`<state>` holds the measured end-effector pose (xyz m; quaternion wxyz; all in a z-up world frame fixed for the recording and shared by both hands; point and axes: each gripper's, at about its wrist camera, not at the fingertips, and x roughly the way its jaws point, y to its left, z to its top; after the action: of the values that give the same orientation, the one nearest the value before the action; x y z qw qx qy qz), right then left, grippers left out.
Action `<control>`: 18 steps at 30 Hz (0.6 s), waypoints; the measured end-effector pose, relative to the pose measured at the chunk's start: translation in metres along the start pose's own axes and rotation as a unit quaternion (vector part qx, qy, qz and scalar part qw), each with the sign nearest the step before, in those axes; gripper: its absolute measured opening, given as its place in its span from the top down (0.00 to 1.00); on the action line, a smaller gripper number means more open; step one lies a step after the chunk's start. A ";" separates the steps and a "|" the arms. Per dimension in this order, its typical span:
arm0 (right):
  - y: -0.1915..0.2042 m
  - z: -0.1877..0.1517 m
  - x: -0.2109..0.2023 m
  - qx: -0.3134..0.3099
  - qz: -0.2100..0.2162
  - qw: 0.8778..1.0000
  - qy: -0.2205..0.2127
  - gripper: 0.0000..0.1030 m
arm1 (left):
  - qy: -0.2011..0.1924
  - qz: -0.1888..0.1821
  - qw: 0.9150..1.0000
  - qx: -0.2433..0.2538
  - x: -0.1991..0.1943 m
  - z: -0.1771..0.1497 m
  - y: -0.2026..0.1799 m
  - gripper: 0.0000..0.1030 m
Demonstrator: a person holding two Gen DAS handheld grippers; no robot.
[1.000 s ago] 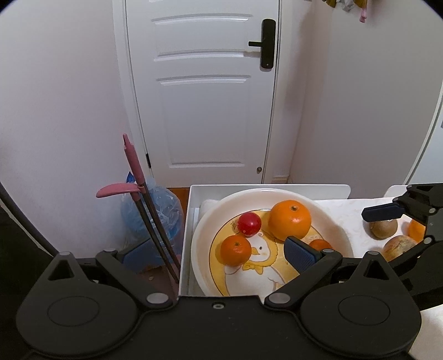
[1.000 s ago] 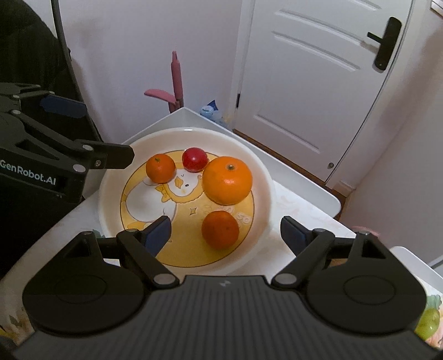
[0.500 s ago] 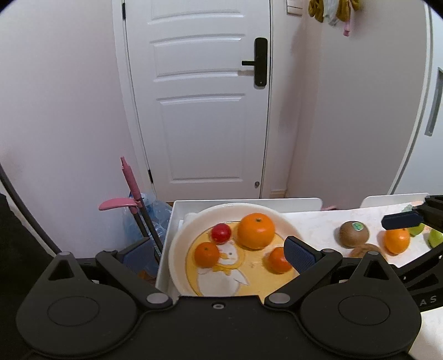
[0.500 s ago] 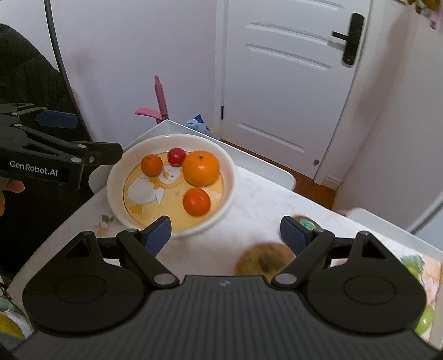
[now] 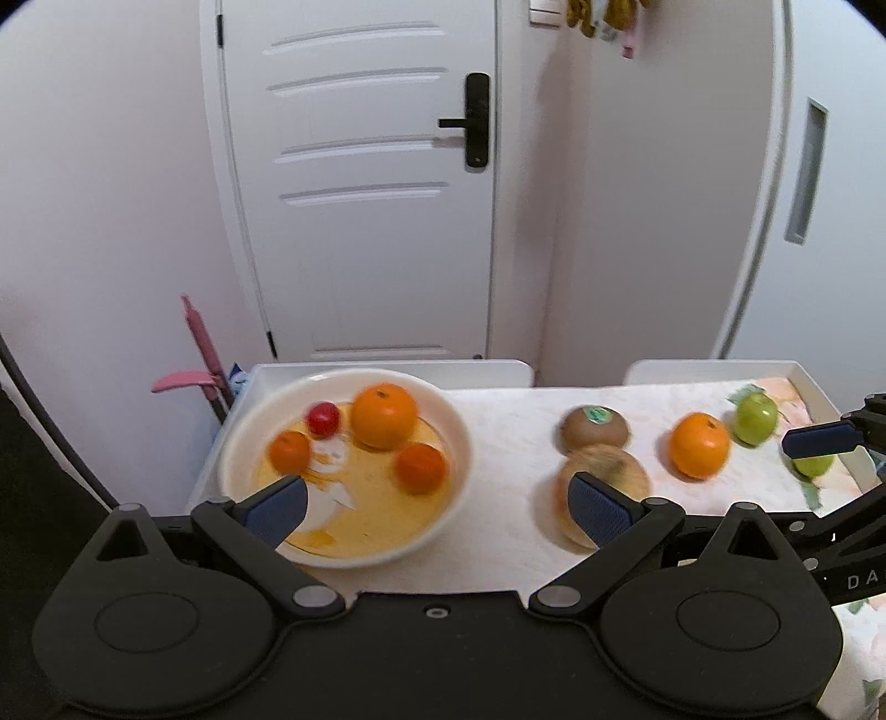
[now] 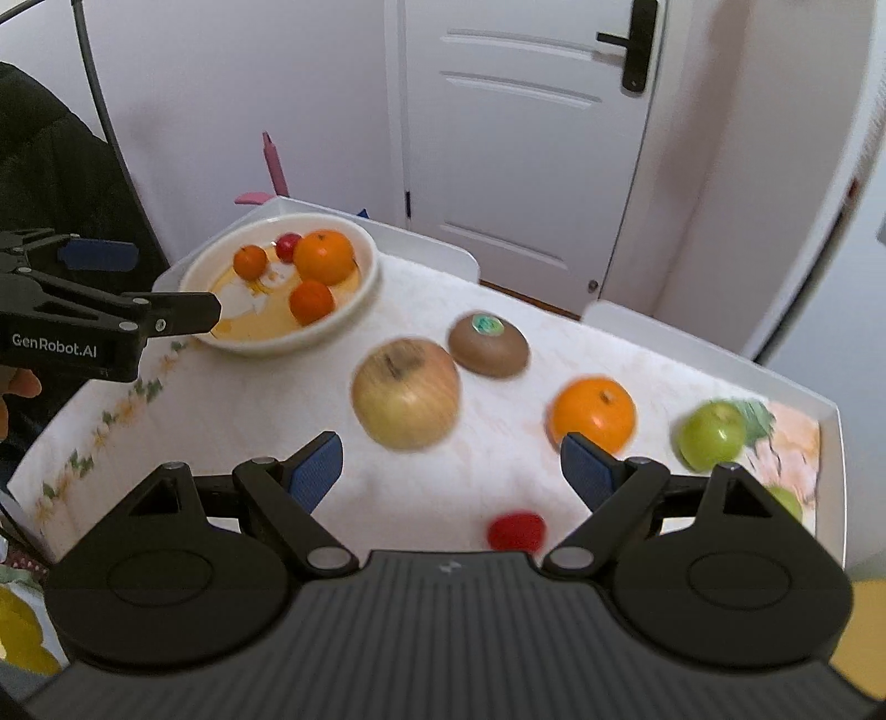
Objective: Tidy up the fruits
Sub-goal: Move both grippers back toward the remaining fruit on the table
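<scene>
White bowl (image 6: 365, 260) with yellow inside holds orange and red fruit; tablecloth (image 6: 221, 421) white, floral-edged.

A white panelled door (image 5: 360, 183) with a black lever handle (image 5: 470, 122) fills the back of the room, set between plain pale walls (image 5: 99, 194). Right of the door, the wall turns a corner, and some cloth items (image 5: 601, 16) hang high up there. Left of the door, low against the wall, leans a pink-handled tool (image 5: 199, 354). In front of the door stands the white table (image 5: 498, 371), covered by a floral cloth (image 6: 111, 410). The light is soft and even.
</scene>
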<state>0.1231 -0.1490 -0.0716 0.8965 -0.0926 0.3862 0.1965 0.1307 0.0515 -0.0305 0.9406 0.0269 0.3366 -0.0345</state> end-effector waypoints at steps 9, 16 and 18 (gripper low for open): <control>-0.036 -0.038 0.007 0.015 0.004 1.000 0.006 0.03 | 0.010 -0.014 1.000 0.018 0.026 -0.020 -0.046 0.01; -0.049 -0.065 0.027 0.023 -0.002 1.000 0.010 0.05 | 0.009 -0.031 0.998 0.051 0.062 -0.028 -0.070 0.01; -0.051 -0.071 0.031 0.030 0.000 1.000 0.008 0.05 | 0.009 -0.037 0.997 0.064 0.073 -0.029 -0.077 0.01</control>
<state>0.1170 -0.2090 -0.1423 0.8956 -0.0671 0.3995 0.1839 0.1621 -0.0267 -0.1013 0.9321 0.0749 0.3424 -0.0907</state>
